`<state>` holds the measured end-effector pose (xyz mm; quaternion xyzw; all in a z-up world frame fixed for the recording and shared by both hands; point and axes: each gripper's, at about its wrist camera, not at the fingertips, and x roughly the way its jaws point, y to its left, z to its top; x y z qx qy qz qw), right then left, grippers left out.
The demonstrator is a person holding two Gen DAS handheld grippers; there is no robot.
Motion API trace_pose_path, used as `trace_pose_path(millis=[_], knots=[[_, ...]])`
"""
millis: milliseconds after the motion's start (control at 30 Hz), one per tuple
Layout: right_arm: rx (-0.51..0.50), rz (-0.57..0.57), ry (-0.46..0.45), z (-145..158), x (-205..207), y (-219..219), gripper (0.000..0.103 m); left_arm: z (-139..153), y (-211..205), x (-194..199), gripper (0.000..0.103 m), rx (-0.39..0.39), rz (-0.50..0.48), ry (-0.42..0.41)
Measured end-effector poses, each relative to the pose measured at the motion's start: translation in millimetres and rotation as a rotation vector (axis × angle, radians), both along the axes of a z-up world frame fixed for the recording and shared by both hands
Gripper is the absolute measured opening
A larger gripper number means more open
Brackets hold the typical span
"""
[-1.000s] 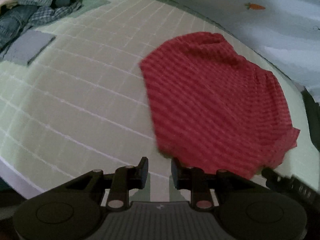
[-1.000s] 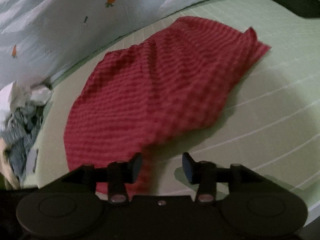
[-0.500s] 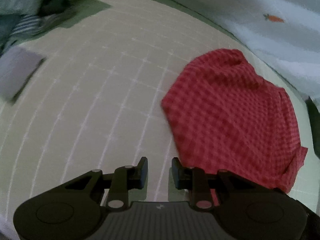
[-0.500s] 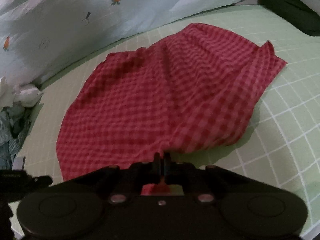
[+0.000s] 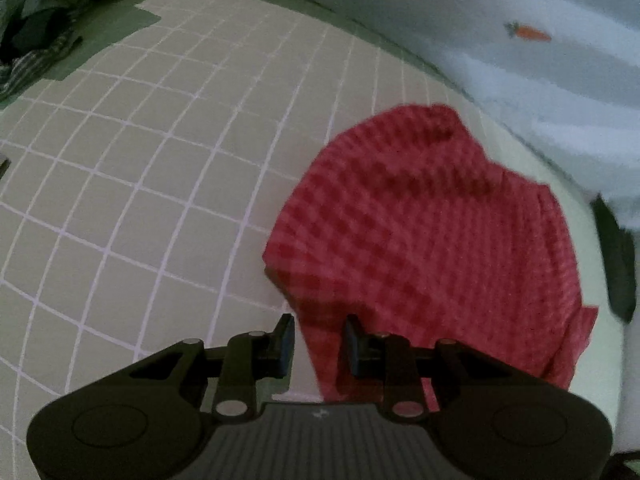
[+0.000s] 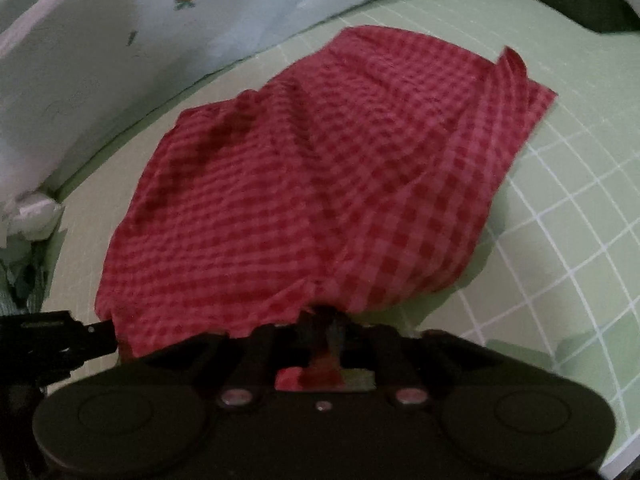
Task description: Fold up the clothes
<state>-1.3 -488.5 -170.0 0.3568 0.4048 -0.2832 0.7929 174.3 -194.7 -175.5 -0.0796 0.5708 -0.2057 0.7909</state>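
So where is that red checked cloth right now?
The red checked cloth lies on the green gridded mat, beside the pale carrot-print bedding; its near edge is pinched in the right gripper.

Red gingham here: the cloth (image 6: pixel 320 184) is checked in deep red and lighter pinkish red, small squares all over. Under it, the mat (image 5: pixel 132 184) is pale green ruled with a thin white grid. At twelve o'clock, the sheet (image 6: pixel 120 40) is pale blue-white, dotted with little orange carrots with green tops. Both grippers, left (image 5: pixel 318 346) and right (image 6: pixel 326 330), are matt black. At ten o'clock in the left view, the clothes pile (image 5: pixel 36 36) shows grey-blue stripes and white.
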Motion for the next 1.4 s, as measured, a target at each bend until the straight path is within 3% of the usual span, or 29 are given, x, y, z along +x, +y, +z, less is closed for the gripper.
trace_pose_path(millis=[167,300,333,367,433,500,700,800,933,1000,1100,1167,1300,1400], knots=[[0.084,-0.069,-0.035,-1,-10,-24,0.045,2,1,1,0.036,-0.017,0.033,0.012],[0.105,-0.105,-0.041,6,-20,-42,0.053,-2,-7,2,0.033,0.015,0.046,0.014],[0.107,-0.108,-0.042,8,-23,-46,0.053,-3,-9,3,0.031,0.026,0.046,0.012],[0.109,-0.111,-0.044,10,-26,-49,0.053,-3,-11,4,0.018,0.036,0.046,0.011],[0.11,-0.121,-0.047,14,-33,-56,0.053,-1,-18,5,0.002,0.054,0.044,0.002],[0.104,-0.136,-0.05,17,-40,-61,0.053,3,-27,7,0.0,0.064,0.035,-0.018],[-0.03,-0.183,-0.002,22,-55,-80,0.053,29,-86,9,0.0,0.053,-0.082,-0.144],[-0.029,-0.212,-0.005,18,-61,-93,0.053,34,-129,-1,0.0,0.023,-0.195,-0.179],[-0.03,-0.214,0.0,14,-62,-99,0.053,13,-176,-28,0.009,0.047,-0.348,-0.154],[-0.027,-0.21,0.003,13,-62,-100,0.053,-2,-181,-39,0.012,0.101,-0.393,-0.124],[-0.024,-0.199,0.004,12,-63,-98,0.053,2,-165,-48,0.031,0.073,-0.413,-0.128],[-0.018,-0.197,0.007,9,-64,-97,0.053,13,-148,-48,0.04,0.039,-0.389,-0.139],[0.004,-0.193,0.012,3,-62,-95,0.053,45,-111,-46,0.043,-0.039,-0.309,-0.181],[-0.003,-0.176,0.012,3,-59,-92,0.053,55,-84,-36,0.043,-0.046,-0.204,-0.206]])
